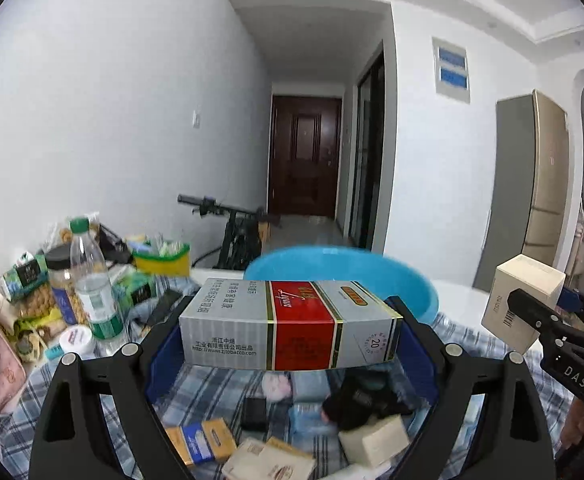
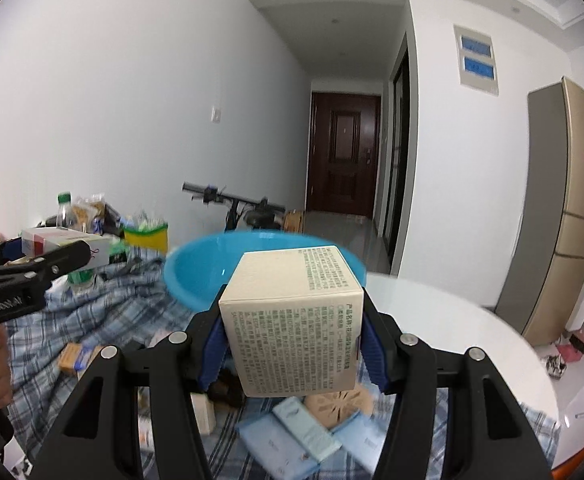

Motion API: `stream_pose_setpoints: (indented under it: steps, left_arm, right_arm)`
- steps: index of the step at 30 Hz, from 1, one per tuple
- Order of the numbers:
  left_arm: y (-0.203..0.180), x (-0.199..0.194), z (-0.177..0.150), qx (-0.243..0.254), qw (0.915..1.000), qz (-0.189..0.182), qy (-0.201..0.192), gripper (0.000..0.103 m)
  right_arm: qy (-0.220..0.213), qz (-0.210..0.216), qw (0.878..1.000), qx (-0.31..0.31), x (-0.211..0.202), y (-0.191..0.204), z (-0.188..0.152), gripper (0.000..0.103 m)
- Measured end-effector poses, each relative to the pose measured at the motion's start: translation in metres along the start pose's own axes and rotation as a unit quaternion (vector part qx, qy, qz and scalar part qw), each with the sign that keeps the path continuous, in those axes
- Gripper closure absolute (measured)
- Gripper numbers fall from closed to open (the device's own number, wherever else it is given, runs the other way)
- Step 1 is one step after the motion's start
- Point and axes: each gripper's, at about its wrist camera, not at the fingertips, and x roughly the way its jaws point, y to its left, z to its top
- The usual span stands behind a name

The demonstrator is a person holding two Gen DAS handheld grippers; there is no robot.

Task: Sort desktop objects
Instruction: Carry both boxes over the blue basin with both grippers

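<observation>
My left gripper (image 1: 289, 320) is clamped on the carton (image 1: 292, 322), a silver box with a red band, held crosswise above the checked cloth (image 1: 207, 384). My right gripper (image 2: 292, 332) is clamped on the cream box (image 2: 292, 320), held clear of the packets (image 2: 292, 436) on the cloth below. The blue basin (image 1: 420, 284) sits on the table just beyond both loads. Bottle (image 1: 91, 280) and jars stand far left

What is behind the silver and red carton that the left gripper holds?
Behind the silver and red carton held by the left gripper stands a blue basin. The carton covers its front and inside.
</observation>
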Motion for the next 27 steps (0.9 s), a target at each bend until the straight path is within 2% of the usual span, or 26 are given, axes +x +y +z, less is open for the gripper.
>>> stream_pose_setpoints:
  steps: [7, 15, 27]
  left_arm:
    - [-0.001, -0.016, 0.018, -0.013, 0.9997, -0.021, -0.006, 0.01]
    - [-0.003, -0.02, 0.019, -0.007, 0.9998, -0.012, -0.015, 0.01]
    - [-0.006, 0.009, 0.019, -0.004, 0.9999, -0.004, -0.015, 0.01]
  right_arm:
    - [-0.032, 0.001, 0.999, 0.004, -0.011, 0.001, 0.017, 0.047]
    - [-0.046, 0.007, 0.999, -0.004, -0.019, 0.011, 0.022, 0.047]
    - [-0.046, 0.005, 0.999, -0.009, -0.001, 0.01, 0.027, 0.047]
